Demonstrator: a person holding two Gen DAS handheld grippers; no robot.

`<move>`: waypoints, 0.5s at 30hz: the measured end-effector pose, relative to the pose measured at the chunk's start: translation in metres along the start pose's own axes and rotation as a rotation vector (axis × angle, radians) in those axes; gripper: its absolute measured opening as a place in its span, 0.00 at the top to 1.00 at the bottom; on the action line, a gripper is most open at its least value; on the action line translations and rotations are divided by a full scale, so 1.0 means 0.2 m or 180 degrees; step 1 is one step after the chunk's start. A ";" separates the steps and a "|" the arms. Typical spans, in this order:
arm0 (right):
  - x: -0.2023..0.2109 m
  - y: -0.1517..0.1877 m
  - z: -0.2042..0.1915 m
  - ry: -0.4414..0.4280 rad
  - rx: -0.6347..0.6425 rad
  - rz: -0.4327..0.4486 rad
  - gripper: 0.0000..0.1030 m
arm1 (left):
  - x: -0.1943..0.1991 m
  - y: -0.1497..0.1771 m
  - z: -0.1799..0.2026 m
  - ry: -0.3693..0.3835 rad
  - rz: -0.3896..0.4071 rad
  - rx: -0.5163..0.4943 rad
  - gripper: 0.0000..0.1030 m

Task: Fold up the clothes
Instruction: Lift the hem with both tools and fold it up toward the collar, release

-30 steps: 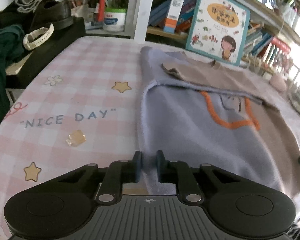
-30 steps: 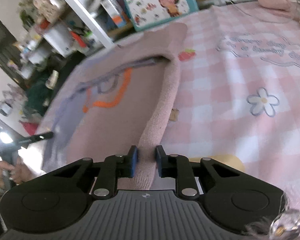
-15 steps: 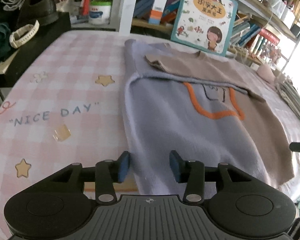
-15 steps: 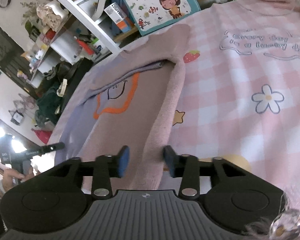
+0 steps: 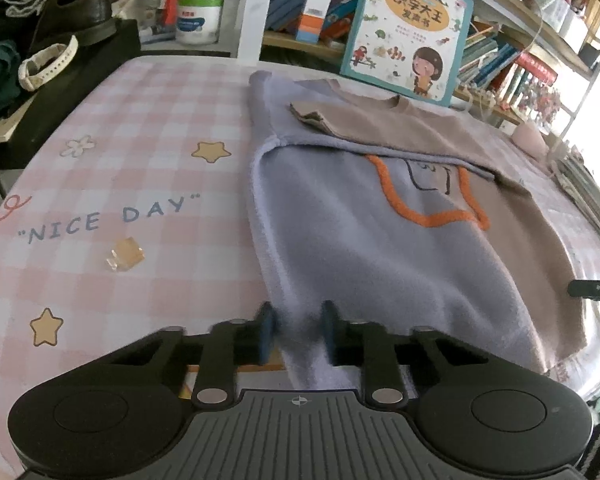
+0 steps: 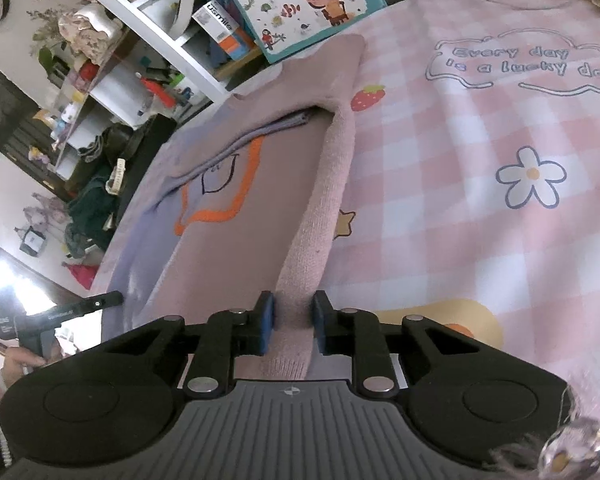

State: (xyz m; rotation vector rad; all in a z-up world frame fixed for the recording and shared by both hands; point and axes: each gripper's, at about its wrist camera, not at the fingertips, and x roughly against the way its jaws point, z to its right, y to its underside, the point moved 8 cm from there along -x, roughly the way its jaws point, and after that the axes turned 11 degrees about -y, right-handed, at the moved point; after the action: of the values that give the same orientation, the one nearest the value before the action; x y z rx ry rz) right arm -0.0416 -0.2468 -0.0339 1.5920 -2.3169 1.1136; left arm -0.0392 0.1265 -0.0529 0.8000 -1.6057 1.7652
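Note:
A sweater (image 5: 380,240), lilac on the left half and beige-pink on the right with an orange outline, lies flat on the pink checked tablecloth (image 5: 140,168), sleeves folded across the chest. My left gripper (image 5: 296,330) has its jaws around the lilac bottom-left hem, closing on it. In the right wrist view my right gripper (image 6: 292,322) has its jaws around the sweater's folded pink right edge (image 6: 324,208), pads close against the cloth. The other gripper's tip shows at each view's side.
A children's book (image 5: 408,28) leans on the shelf behind the table. A small clear cube (image 5: 125,254) lies left of the sweater. A black box with a shoe and white wristband (image 5: 48,64) stands at the far left.
Both grippers were shut on the hem a second ago, opened wide half a second ago, and have now narrowed again around the sweater's bottom edge.

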 end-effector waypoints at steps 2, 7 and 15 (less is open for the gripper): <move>0.04 -0.03 -0.05 -0.0214 -0.0014 0.0138 0.84 | 0.02 -0.02 0.00 0.0065 0.0055 0.0109 0.89; 0.11 -0.07 -0.11 -0.0505 -0.0051 0.0333 0.86 | 0.09 -0.06 0.05 0.0316 0.0153 0.0158 0.89; 0.05 0.00 -0.01 -0.0238 -0.0203 0.0096 0.72 | 0.05 0.03 0.02 0.0294 -0.0055 0.0172 0.83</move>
State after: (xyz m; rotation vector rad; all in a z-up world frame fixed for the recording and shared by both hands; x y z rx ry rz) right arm -0.0455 -0.2534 -0.0283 1.6077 -2.4054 0.9922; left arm -0.0492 0.1234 -0.0488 0.7441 -1.4927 1.8132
